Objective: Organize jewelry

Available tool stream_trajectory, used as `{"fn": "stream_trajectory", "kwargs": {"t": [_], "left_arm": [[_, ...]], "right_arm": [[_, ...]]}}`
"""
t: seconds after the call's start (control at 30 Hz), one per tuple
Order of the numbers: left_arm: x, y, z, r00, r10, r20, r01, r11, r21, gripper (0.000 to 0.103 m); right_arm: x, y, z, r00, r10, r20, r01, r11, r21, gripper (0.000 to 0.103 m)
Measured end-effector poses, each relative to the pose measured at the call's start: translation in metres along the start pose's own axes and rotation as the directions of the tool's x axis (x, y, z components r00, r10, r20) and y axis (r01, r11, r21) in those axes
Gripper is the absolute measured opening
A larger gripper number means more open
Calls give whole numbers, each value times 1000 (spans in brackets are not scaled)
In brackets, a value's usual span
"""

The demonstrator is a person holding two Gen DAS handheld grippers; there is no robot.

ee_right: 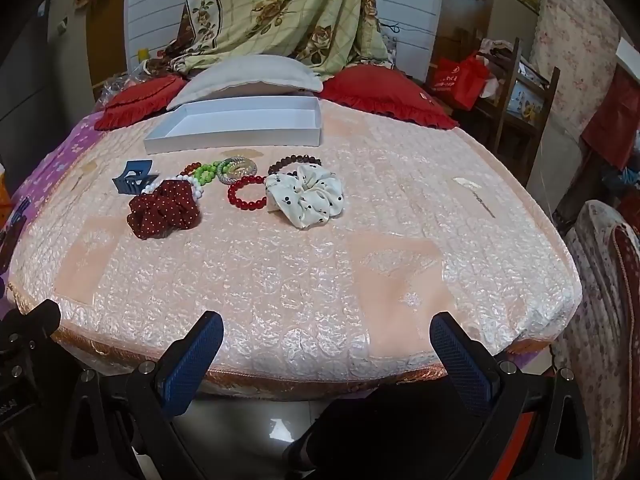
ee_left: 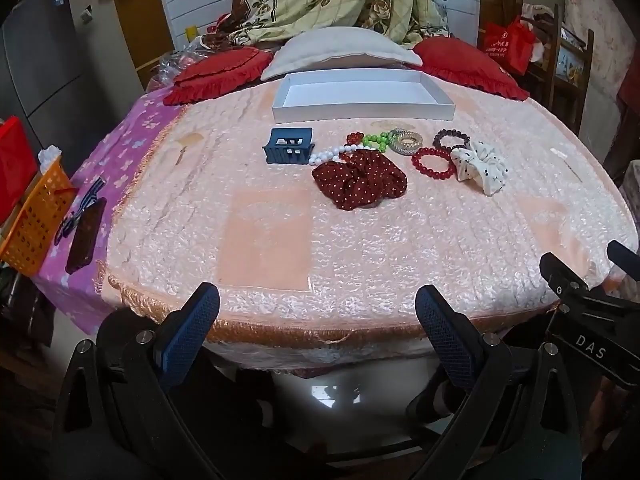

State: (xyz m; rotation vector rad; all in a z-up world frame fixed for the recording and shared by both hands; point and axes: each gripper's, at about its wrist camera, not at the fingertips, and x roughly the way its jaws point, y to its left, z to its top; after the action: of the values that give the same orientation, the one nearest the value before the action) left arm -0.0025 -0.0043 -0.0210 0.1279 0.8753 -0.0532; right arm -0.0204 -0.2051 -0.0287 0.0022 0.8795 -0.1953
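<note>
Both grippers spread wide, grasping nothing (nearer than the jewelry), far tray awaiting it.

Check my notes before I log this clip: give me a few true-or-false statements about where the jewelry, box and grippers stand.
1. The white box holds nothing. True.
2. The blue hair clip lies inside the box. False: it lies on the bedspread, in front of the box.
3. The left gripper grips the dark red scrunchie. False: its jaws are open and empty.
4. The white spotted scrunchie touches the red bead bracelet. True.
5. The right gripper is open. True.
</note>
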Motion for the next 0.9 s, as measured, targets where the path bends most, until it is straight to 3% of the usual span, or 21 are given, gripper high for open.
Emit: {"fn": "stream_trajectory", "kwargs": {"t": [0.9], "left_arm": [[3, 10, 5, 1000, -27, -14, 26, 999, -35, 99]], "right_arm": [[9, 8, -1, 999, 16, -29, -16, 1000, -11, 103]]}}
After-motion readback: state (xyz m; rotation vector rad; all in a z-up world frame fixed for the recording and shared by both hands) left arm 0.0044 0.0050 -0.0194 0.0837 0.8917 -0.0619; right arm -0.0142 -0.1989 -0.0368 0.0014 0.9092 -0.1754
